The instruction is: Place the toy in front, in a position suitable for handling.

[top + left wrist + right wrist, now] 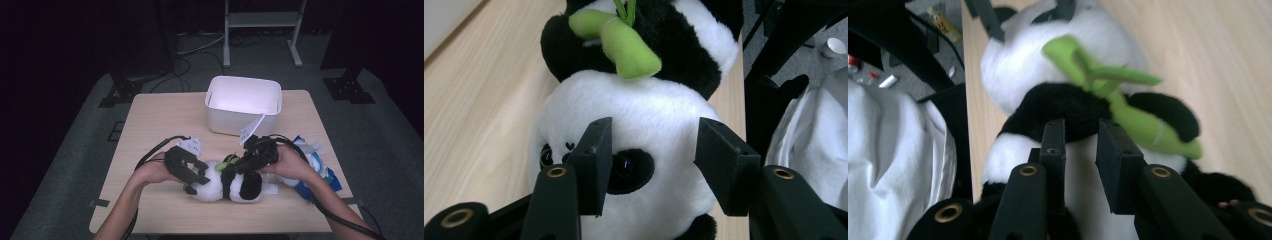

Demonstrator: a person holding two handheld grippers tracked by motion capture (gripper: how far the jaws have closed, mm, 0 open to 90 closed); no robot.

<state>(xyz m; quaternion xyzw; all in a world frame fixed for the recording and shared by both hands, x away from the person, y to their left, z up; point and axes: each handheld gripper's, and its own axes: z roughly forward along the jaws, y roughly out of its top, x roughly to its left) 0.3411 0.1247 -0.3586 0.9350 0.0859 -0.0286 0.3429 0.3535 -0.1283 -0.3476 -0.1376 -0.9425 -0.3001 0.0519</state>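
Note:
A black-and-white panda plush [227,184] lies on its back on the wooden table [165,115], near the front edge, with a green bamboo sprig [624,45] on its chest. My left gripper [194,176] comes from the left and clamps the white head. In the left gripper view its pads [596,155] press in beside the eye patch and on the far cheek. From the right, my right gripper [246,164] pinches the white belly [1080,160] just below the black chest band, jaws narrow with plush between them.
A white rectangular bin [243,105] stands behind the panda at the table's far middle, with a white tag leaning on its front. A blue-and-white packet [312,167] lies at the right, behind my right hand. The table's front edge is close to the plush.

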